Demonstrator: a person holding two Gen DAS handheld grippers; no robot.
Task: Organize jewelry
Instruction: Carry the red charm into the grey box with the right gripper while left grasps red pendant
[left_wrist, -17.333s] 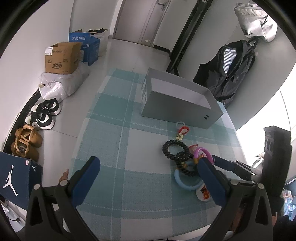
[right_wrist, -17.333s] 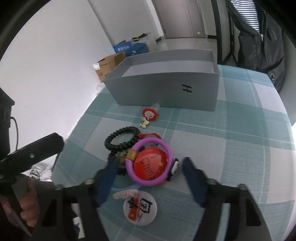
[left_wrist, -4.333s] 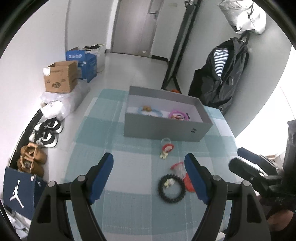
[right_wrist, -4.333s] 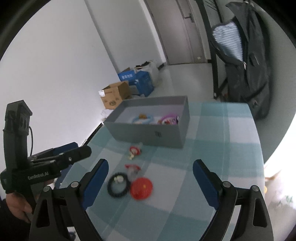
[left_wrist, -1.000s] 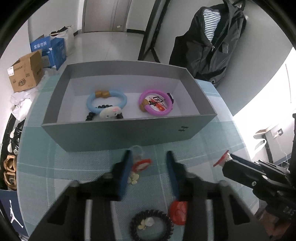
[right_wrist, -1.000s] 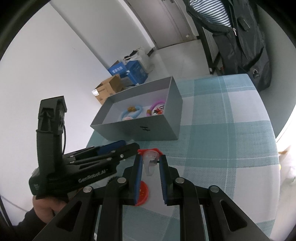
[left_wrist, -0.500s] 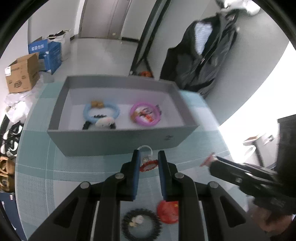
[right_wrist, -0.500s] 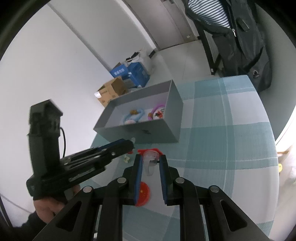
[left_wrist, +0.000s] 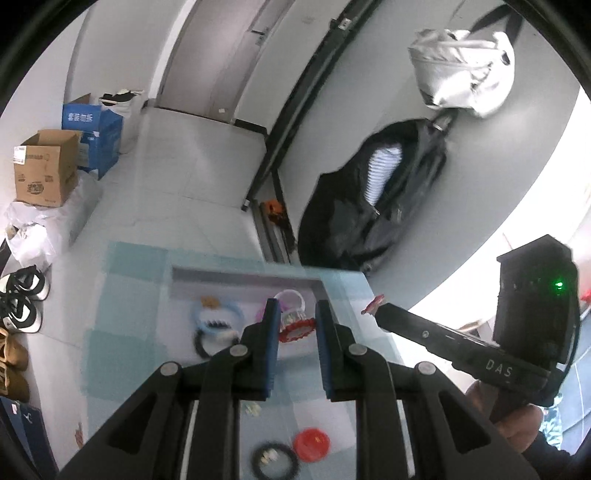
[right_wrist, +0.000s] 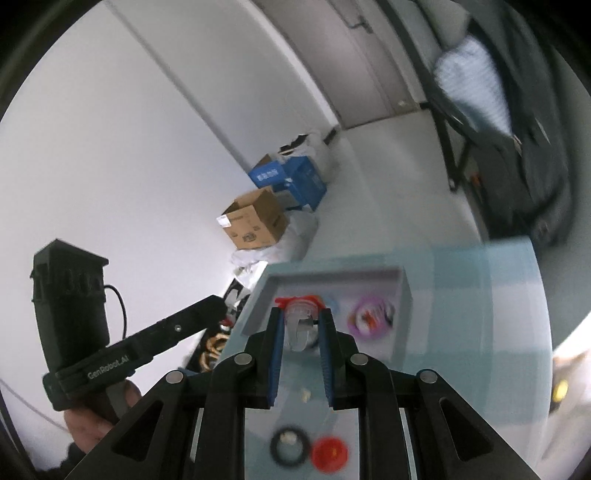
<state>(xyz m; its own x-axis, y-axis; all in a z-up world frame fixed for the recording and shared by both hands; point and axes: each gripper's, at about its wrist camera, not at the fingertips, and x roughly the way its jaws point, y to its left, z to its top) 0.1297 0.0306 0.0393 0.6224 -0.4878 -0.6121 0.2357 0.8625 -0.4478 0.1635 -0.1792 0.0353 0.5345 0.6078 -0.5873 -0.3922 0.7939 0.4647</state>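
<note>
Above the open grey cardboard box (left_wrist: 177, 286), the left gripper (left_wrist: 294, 320) pinched a red scalloped charm (left_wrist: 295, 329); the right gripper (right_wrist: 301, 325) clamped a clear red-rimmed ornament (right_wrist: 300, 325). A black beaded bracelet (right_wrist: 289, 446) lay near on the checked tablecloth (right_wrist: 480, 350).

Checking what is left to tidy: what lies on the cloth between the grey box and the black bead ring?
In the left wrist view, only a small pale charm lies on the cloth between the grey box and the black bead ring; the red badge sits beside the ring.
</note>
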